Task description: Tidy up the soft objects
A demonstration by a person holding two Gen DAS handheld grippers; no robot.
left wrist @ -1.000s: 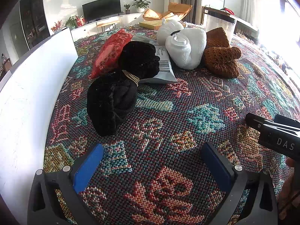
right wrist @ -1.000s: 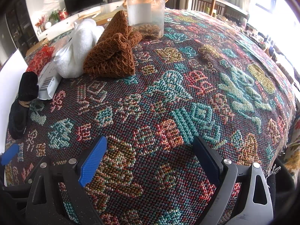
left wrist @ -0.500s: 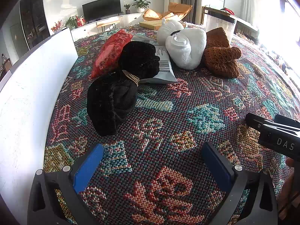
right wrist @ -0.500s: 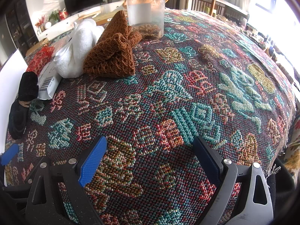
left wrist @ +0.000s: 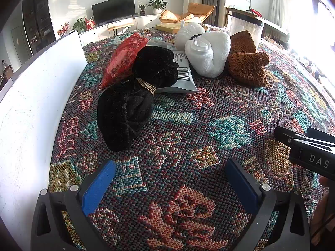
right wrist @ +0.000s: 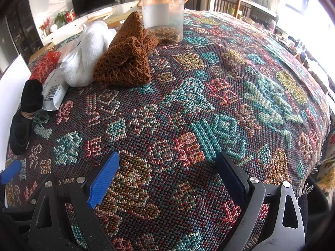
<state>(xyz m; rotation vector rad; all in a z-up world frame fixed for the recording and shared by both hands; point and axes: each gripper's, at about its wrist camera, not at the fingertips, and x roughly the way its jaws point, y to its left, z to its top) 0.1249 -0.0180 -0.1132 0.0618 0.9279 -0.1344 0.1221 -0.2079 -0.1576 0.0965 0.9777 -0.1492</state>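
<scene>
left claw [left wrist: 169,185] spread, empty | right claw [right wrist: 167,177] spread, empty | black bundle [left wrist: 129,108] lies on patterned cloth [left wrist: 219,129], far-left of my left claw, long axis running near-to-far | left claw nearer, my judgement

black gripper [left wrist: 168,185] frames, blue finger pads [left wrist: 97,186], silver screws [left wrist: 74,187].

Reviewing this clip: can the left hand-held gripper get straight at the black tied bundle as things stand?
Probably yes. The left hand-held gripper is open and empty, and only bare patterned cloth lies between it and the black tied bundle. The white board beside the bundle may crowd that side.
</scene>
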